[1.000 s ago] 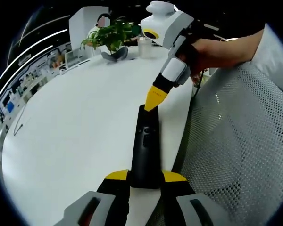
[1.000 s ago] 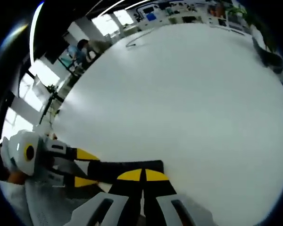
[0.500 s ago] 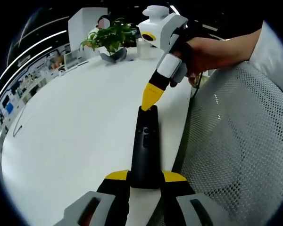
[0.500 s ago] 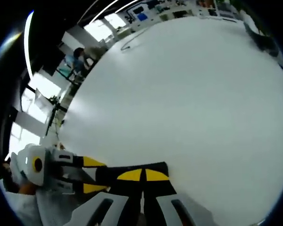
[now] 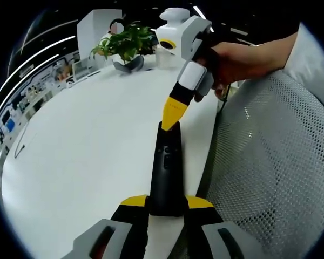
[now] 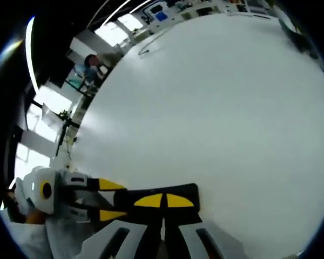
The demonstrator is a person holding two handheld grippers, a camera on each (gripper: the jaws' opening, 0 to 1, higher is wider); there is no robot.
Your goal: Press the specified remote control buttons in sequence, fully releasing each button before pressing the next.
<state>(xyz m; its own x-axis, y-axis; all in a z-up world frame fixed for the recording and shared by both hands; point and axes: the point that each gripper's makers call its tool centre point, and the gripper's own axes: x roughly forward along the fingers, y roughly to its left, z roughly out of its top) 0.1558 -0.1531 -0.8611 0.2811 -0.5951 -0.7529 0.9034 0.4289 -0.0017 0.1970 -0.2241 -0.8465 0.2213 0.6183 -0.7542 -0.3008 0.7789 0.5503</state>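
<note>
While pressing: remote (image 5: 166, 167) lies flat along the desk (image 5: 86, 145) edge, beside a mesh chair (image 5: 270, 162).
Left gripper (image 5: 166, 202): clenched on remote's near end, likely to stop it sliding.
Right gripper (image 5: 174, 116): jaws closed into one point, tip at far-end buttons; contact unclear.

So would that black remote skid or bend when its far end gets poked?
Probably neither. The remote looks like a rigid bar, lying flat on the table. The left gripper clamps its near end, so the right gripper shouldn't shove it.
</note>
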